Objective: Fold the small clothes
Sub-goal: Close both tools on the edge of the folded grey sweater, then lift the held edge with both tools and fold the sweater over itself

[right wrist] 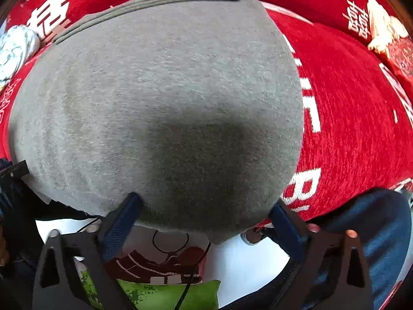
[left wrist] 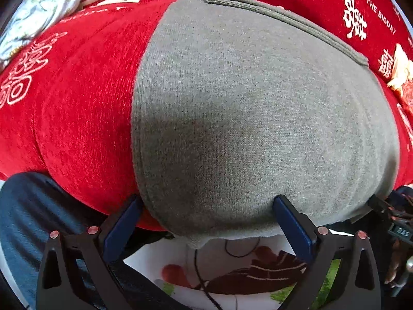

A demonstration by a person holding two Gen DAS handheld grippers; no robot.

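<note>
Red printed cloth (left wrist: 77,118) covers the worktop; the grey garment (left wrist: 245,118) lies flat on it. Left gripper (left wrist: 206,214) and right gripper (right wrist: 206,214) jaws stand wide, straddling its near edge without clamping.

We see a red cloth (left wrist: 85,129) w/ white characters & lettering covering the surface. Flat on it lies the grey garment (left wrist: 245,108), ribbed hem at the far edge. Far left sits a pale floral-print bundle (left wrist: 38,13); far right, a cream & red item (right wrist: 387,38), too blurred to identify.
</note>
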